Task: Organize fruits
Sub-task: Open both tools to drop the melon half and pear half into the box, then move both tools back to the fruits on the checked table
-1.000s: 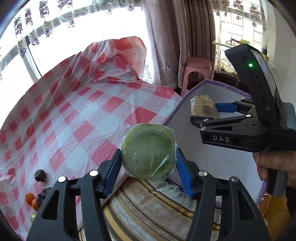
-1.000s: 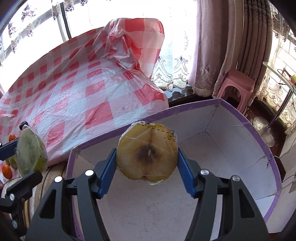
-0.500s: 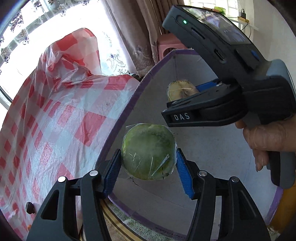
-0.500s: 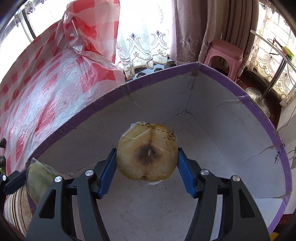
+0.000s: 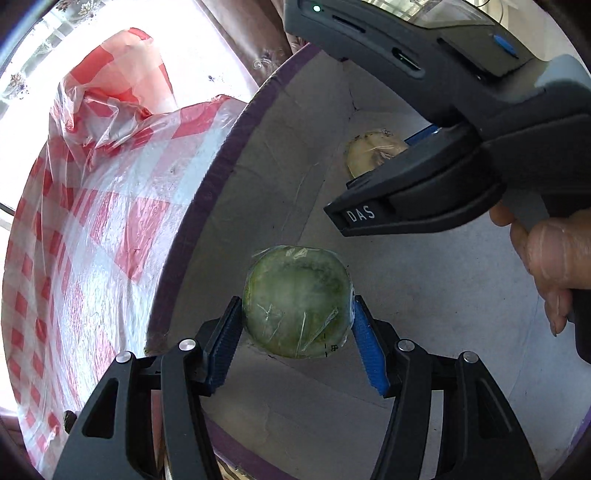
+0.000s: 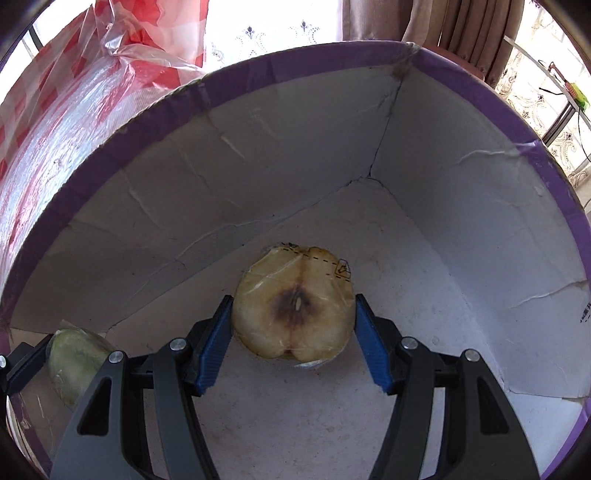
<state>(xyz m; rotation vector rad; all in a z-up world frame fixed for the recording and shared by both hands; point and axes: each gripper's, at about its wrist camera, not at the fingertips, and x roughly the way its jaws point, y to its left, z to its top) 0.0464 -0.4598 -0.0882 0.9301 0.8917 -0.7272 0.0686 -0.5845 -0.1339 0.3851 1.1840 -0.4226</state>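
My left gripper (image 5: 297, 317) is shut on a green fruit half wrapped in clear film (image 5: 297, 301) and holds it inside a white cardboard box with a purple rim (image 5: 207, 177). My right gripper (image 6: 293, 317) is shut on a yellow-brown fruit half wrapped in film (image 6: 293, 304), low over the box floor (image 6: 295, 413). The right gripper's body (image 5: 461, 147) fills the upper right of the left wrist view, with its fruit (image 5: 369, 153) behind it. The left gripper's green fruit (image 6: 77, 360) shows at the lower left of the right wrist view.
A table with a red and white checked plastic cloth (image 5: 85, 206) lies left of the box. Curtains and a bright window (image 6: 277, 22) stand beyond the box's far wall. The box walls (image 6: 443, 155) surround both grippers.
Both grippers have moved forward and down from above the table edge into the box, each still holding its fruit. The right gripper's fruit is now close to the box floor.
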